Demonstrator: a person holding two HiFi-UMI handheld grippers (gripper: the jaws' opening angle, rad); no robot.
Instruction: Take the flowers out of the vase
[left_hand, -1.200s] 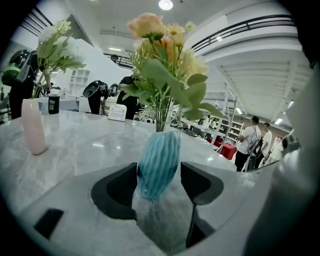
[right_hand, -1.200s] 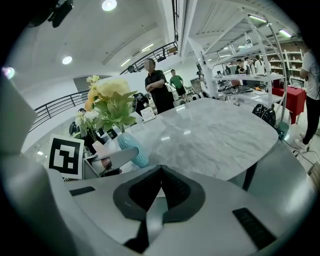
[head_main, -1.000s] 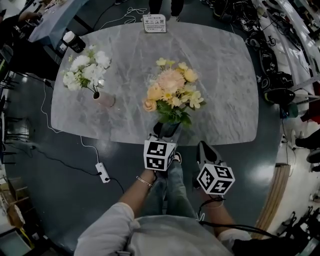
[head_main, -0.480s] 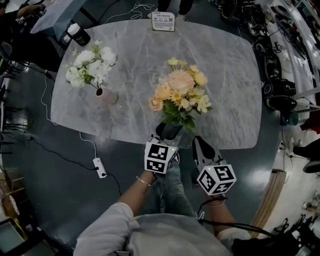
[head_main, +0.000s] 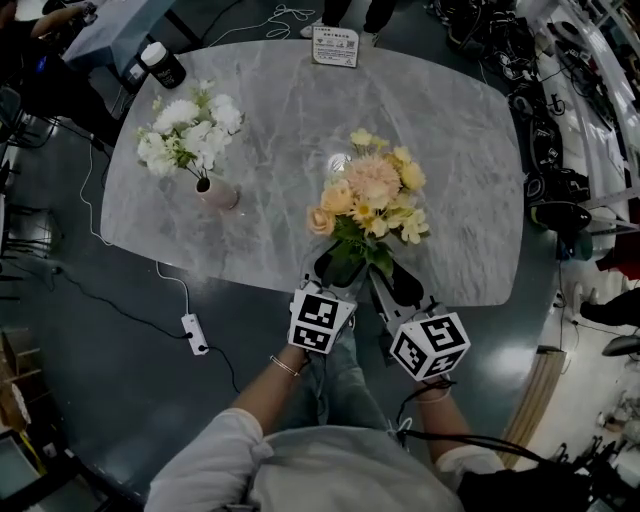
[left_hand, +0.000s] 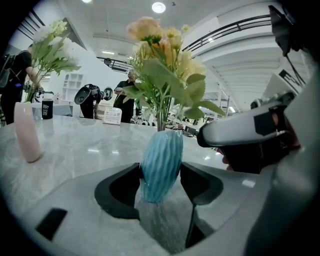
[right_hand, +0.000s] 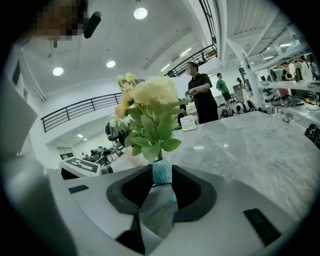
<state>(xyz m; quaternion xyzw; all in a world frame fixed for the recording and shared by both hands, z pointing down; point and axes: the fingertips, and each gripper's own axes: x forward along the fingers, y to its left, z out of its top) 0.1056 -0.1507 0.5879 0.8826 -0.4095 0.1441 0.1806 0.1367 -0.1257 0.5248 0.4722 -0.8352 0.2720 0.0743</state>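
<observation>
Blue ribbed vase (left_hand: 161, 160) stands upright on marble table (head_main: 280, 130), close to its near edge. Peach-yellow bouquet (head_main: 372, 195) sits in it, nothing out yet.

L gripper (head_main: 338, 265): jaws clamped on vase body, one pad each side, about mid-height.

R gripper (right_hand: 162, 182): jaws have just been opening, now apart, pressing on nothing. Vase neck lines up in the gap but seems just beyond the tips, w/ leaves right above. Head view puts R just beside vase, on its right.

Step in hand (my read): L anchors vase, R goes for stems (left_hand: 161, 117).

How to do it well:
- Bring R in above vase rim, under the leaf cluster, where stems bunch.
- Close on all stems together, not leaves or blooms, which would likely slip or crush.
- Keep L firm, vase base flat on table.
- Pull straight up along vase axis, slowly. A sideways tug could tip vase so near the edge.
- Stem length inside vase not visible, so allow a generous lift.

Pink vase (head_main: 215, 192) w/ white flowers (head_main: 190, 135) is well apart at left, no obstacle.
</observation>
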